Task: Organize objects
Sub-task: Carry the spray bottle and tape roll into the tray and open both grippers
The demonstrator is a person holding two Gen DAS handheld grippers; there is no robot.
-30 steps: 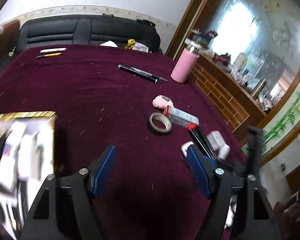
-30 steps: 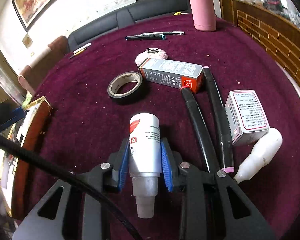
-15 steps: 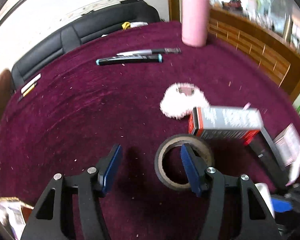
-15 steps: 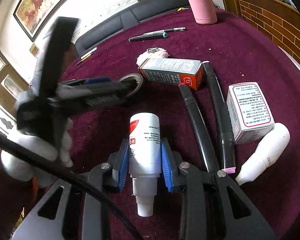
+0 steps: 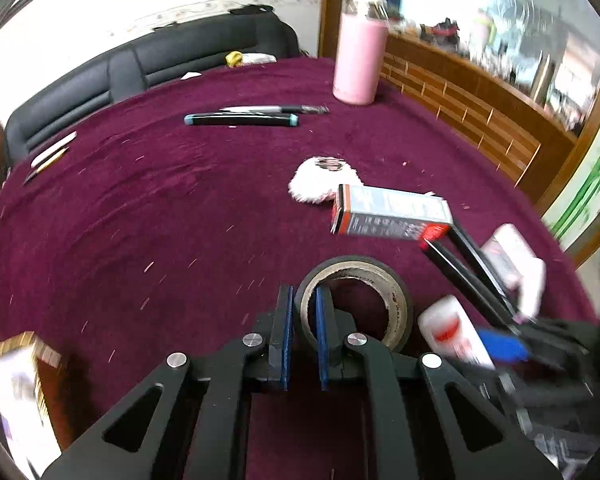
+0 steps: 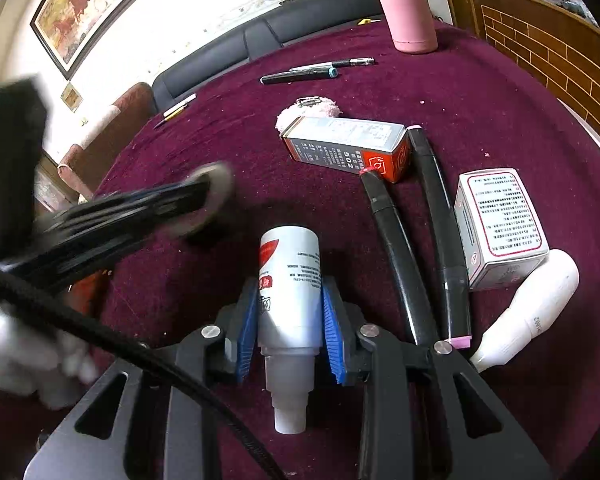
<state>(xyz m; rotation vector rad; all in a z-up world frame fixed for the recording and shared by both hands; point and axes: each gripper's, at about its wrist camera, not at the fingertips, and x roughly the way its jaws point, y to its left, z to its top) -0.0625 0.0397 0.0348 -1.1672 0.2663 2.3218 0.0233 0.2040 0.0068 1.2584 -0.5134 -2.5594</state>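
My left gripper [image 5: 303, 304] is shut on the near wall of a black tape roll [image 5: 384, 292], one finger inside the ring and one outside, on the maroon tablecloth [image 5: 140, 220]. In the right wrist view the left gripper [image 6: 204, 196] and the roll [image 6: 220, 184] show blurred at the left. My right gripper [image 6: 290, 312] is shut on a white bottle [image 6: 290, 276], cap pointing back at the camera, just above the cloth. The bottle also shows in the left wrist view [image 5: 448, 328].
A grey and red box [image 6: 348, 148], two black markers [image 6: 400, 256], a white box [image 6: 500, 224] and a white squeeze bottle [image 6: 532, 304] lie to the right. A pink fluffy item [image 6: 312, 110], pens [image 6: 300, 74] and a pink flask [image 6: 412, 4] lie farther back. A gold-edged box [image 5: 12, 384] sits at the left.
My left gripper swung from the gold-edged box to the tape roll and shut on its wall. My right gripper stayed shut on the white bottle and hardly moved.
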